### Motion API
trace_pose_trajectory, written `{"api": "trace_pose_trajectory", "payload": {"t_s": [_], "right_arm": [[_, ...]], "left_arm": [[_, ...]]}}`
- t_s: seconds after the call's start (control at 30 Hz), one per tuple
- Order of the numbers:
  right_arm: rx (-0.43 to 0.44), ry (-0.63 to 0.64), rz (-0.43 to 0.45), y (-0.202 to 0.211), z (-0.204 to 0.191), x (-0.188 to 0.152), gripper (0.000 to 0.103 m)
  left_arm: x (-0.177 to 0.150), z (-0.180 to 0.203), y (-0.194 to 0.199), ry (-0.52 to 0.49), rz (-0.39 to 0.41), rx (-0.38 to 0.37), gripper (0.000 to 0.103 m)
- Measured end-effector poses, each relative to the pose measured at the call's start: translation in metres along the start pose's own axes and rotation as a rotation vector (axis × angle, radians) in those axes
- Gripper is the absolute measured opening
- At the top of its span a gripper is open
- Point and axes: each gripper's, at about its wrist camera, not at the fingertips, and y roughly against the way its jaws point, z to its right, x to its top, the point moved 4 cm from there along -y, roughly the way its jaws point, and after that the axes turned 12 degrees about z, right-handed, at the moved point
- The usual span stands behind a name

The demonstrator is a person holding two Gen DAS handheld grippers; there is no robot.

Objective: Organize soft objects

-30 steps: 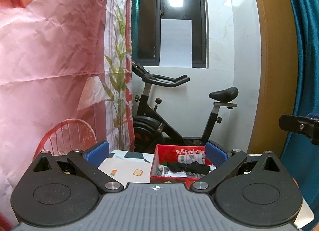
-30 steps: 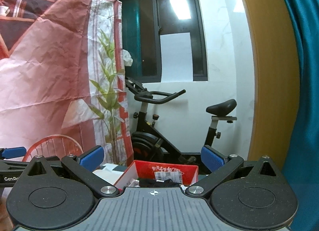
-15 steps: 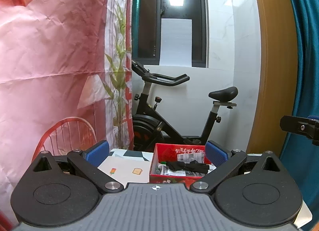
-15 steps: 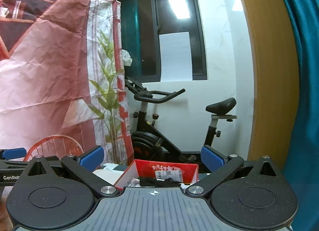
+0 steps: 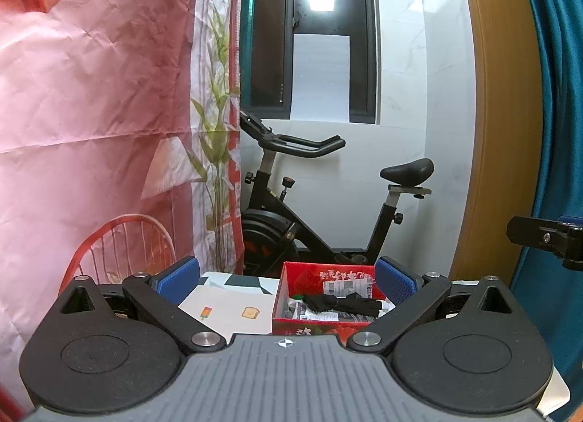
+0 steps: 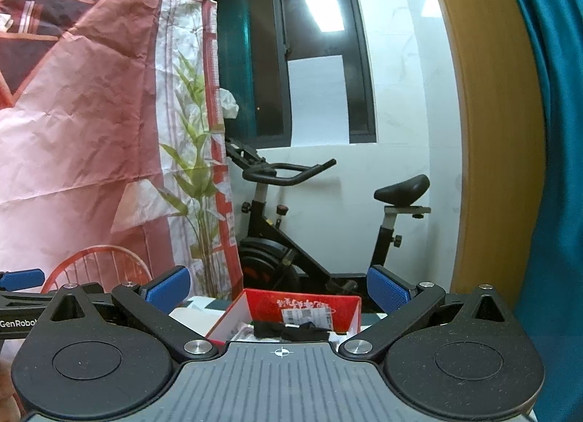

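left gripper [image 5: 288,278]: fingers apart, empty
right gripper [image 6: 278,289]: fingers apart, empty
red cardboard box [image 5: 291,325]: black soft item [image 5: 342,303] already inside
progress: cannot tell what's left

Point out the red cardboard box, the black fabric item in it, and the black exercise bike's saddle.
Red cardboard box [image 5: 309,329], left wrist view, front wall.
Black fabric item [image 5: 342,303], left wrist view, its middle.
Black exercise bike's saddle [image 6: 402,190], right wrist view, top.
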Motion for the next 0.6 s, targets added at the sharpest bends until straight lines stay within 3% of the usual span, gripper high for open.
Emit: {"api": "trace_pose_trajectory", "payload": {"t_s": [0.6], "right_arm": [[-0.016, 0.009, -0.011, -0.004, -0.0019, -0.0038, 0.103]], "left_arm": [[0.0002, -0.0008, 0.0075, -0.001, 0.027, -0.008, 0.103]]}}
